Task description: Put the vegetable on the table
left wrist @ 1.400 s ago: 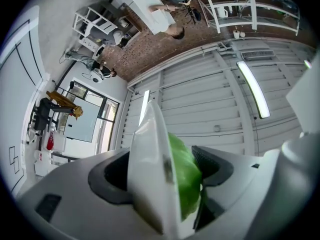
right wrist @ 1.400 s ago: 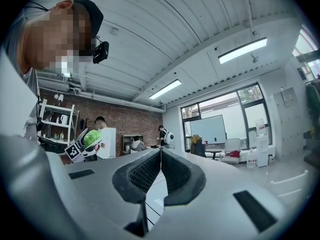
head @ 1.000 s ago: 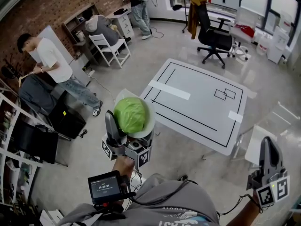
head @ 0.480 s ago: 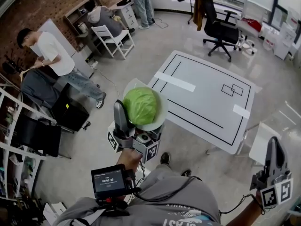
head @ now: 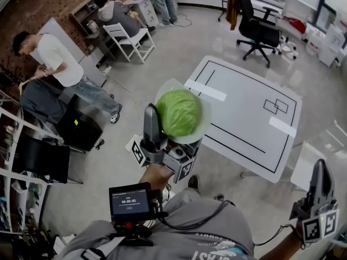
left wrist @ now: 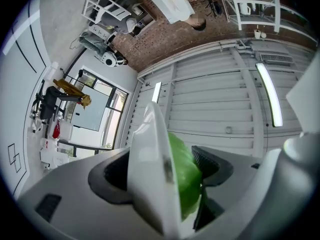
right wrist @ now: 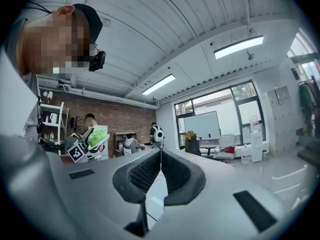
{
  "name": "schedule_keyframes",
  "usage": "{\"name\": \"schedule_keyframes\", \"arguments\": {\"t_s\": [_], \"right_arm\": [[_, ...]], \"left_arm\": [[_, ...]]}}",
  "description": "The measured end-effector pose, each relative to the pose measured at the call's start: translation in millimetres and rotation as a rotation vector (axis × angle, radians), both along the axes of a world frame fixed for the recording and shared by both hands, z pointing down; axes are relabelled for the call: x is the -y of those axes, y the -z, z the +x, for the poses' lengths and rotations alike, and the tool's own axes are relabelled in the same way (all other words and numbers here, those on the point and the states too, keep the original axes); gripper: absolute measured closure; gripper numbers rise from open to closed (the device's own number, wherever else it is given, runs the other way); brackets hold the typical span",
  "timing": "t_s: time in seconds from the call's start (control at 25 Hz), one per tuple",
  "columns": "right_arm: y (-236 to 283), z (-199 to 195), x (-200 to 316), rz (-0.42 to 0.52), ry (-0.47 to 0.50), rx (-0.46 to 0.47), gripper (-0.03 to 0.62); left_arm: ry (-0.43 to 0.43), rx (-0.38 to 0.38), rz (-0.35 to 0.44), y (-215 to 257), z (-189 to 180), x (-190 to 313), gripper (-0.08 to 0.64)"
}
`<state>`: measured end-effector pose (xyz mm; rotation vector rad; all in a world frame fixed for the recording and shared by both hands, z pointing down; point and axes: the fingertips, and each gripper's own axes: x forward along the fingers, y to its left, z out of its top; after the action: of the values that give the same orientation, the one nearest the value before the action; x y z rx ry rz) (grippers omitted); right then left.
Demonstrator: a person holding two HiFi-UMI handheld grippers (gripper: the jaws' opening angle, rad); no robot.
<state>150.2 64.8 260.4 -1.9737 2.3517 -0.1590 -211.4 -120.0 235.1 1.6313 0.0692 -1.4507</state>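
No brand legible. Digits on the small screen [head: 132, 202] are too fine to read. Left gripper [head: 174, 124] jaws pinch a white plate [head: 201, 130] with the green cabbage [head: 179, 112] on it, held in air over the worktop [head: 249, 118] near-left edge — bare white surface beyond. Right gripper [head: 321, 173] jaws are pressed together, empty. Since a second ago the cabbage has come closer to the worktop.

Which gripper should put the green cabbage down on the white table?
Left, most likely. The left gripper is shut on the green cabbage, held up near the edge of the white table. The right gripper is shut with nothing in it, low and off to the side.
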Motion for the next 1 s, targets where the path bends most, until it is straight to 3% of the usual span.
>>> {"name": "schedule_keyframes", "arguments": {"t_s": [0.68, 1.0], "right_arm": [[2.7, -65.7, 57.0, 0.003, -0.098, -0.029, 0.586], [-0.6, -64.6, 60.1, -0.012, -0.122, -0.040, 0.586]], "left_arm": [[-0.126, 0.012, 0.028, -2.7, -29.5, 88.8, 0.192], [-0.152, 0.030, 0.031, -11.1, -17.7, 101.3, 0.192]]}}
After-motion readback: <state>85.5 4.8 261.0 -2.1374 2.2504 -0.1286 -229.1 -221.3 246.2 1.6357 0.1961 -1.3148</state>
